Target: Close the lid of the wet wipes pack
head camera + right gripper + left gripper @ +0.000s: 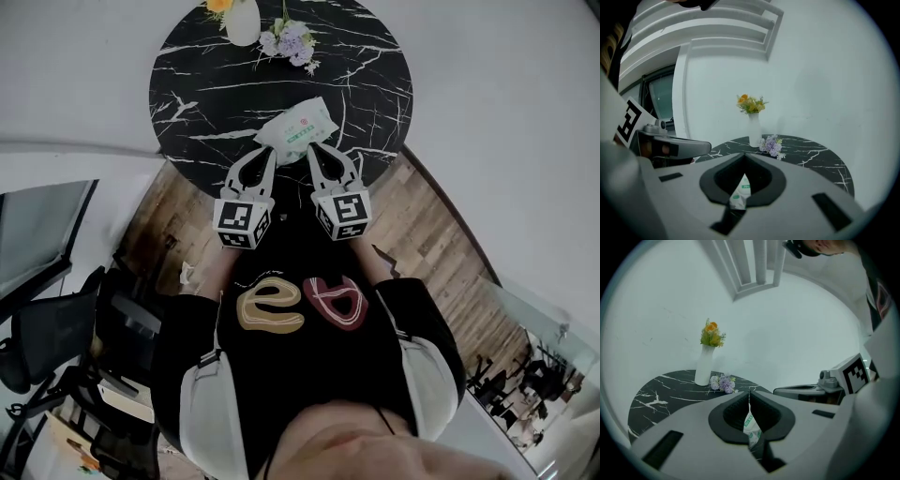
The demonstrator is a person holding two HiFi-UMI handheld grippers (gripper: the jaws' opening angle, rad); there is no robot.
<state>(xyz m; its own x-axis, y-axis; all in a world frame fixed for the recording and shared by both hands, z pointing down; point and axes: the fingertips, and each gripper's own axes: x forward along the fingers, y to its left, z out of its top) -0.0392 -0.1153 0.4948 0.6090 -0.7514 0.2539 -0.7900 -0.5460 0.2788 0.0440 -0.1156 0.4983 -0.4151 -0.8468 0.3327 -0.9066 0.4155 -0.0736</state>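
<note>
Left claw and right claw are both shut and empty, right by the wet wipes pack on the bench; we can't tell whether it's closed.

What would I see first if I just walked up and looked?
The round black marble table with white veins grabs the eye first. At its far edge stand a white vase of yellow flowers and a little purple bunch. Near the person's edge lies a white-and-green wet wipes pack, with the left gripper and right gripper pointing at it, both with jaws together.
</note>
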